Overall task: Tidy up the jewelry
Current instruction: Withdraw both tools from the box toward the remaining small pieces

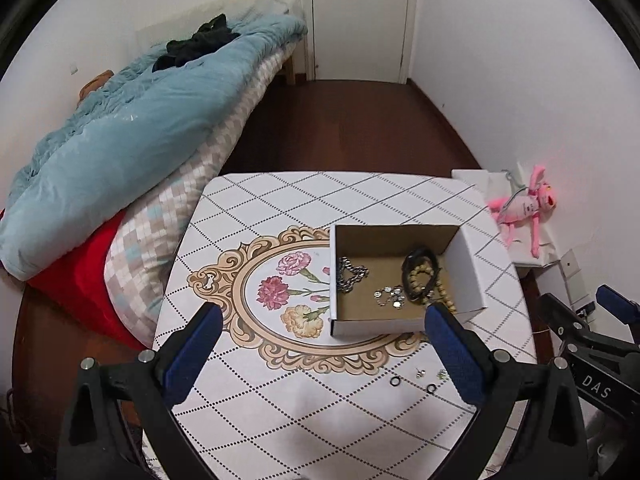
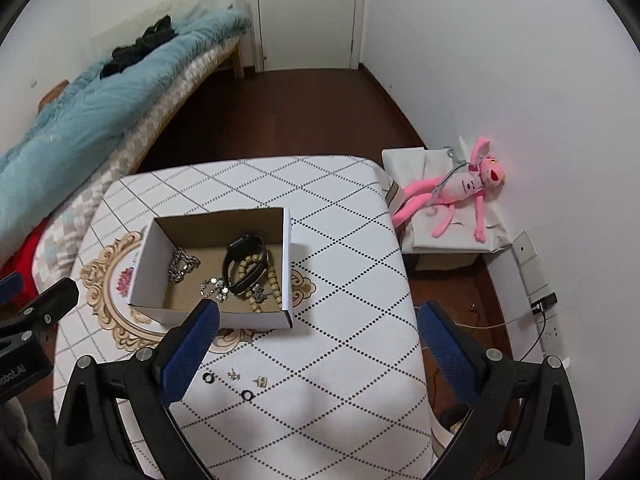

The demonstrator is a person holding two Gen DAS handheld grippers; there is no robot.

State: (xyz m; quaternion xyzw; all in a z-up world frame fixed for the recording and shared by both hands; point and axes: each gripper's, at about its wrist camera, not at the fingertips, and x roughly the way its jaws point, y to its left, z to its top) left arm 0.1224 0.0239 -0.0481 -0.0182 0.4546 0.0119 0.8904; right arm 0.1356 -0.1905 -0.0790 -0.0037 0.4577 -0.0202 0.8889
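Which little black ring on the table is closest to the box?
The left black ring, beside the right gripper's left finger. The other black ring lies farther from the box.

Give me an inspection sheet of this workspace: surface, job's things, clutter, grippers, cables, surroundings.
Surface: table under a white diamond-pattern cover with a floral medallion.
Job's things: open cardboard box holding a silver chain, a black band, wooden beads and a sparkly piece; two black rings and two small earrings lie loose on the cover, in front of the box.
Clutter: nothing seen on the table.
Grippers: left gripper and right gripper both open, holding nothing, above the near edge.
Cables: a charger plugged in at the right wall, its cable trailing to the floor.
Surroundings: bed with blue duvet, closed door, pink plush toy on a white-covered stand.
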